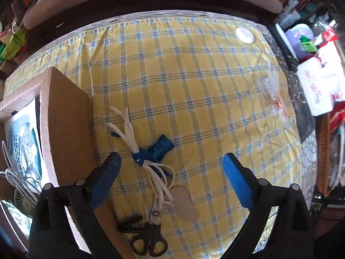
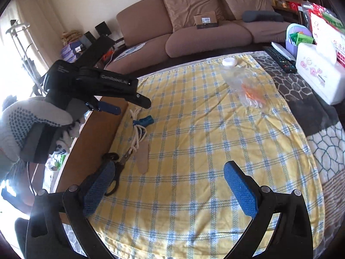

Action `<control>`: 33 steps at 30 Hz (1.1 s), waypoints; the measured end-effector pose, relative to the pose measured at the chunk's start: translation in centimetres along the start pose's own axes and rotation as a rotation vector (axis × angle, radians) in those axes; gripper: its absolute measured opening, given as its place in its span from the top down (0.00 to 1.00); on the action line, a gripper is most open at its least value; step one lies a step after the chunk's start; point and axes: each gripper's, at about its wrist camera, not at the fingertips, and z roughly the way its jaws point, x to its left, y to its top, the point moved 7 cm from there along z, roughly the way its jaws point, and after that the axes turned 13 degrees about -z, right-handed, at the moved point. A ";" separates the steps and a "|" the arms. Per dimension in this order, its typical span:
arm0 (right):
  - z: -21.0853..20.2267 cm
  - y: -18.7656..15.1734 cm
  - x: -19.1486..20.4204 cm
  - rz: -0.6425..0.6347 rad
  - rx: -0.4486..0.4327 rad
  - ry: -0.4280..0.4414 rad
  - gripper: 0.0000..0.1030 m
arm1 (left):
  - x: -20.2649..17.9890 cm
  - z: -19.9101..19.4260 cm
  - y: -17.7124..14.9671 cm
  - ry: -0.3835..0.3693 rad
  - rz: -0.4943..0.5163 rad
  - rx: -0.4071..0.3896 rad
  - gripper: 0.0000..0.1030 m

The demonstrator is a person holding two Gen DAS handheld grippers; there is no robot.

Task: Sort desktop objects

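Left wrist view: cardboard box [image 1: 64, 116] stands at the left edge of the checked cloth [image 1: 194, 86]. Left gripper [image 1: 172, 170] spread wide, holding nothing, hovering over the white cord bundle [image 1: 138, 149] beside the box — soft, light, floppy, best pinched at its blue tie. Scissors [image 1: 151, 235] nearer: stiff, slippery, take by the blades. Right gripper [image 2: 170, 185] gaping, empty too.
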 end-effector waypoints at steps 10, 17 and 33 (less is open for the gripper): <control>-2.5 -2.3 -5.9 0.099 -0.015 -0.036 0.01 | -8.5 -0.8 -1.2 -0.140 0.176 -0.136 0.01; -3.0 -4.4 -8.1 0.129 0.011 -0.041 0.01 | -15.8 2.7 -0.1 -0.447 -0.008 0.024 0.00; -3.1 -4.2 -8.5 0.186 -0.024 0.014 0.01 | -16.0 0.3 -5.7 -0.542 0.144 0.059 0.93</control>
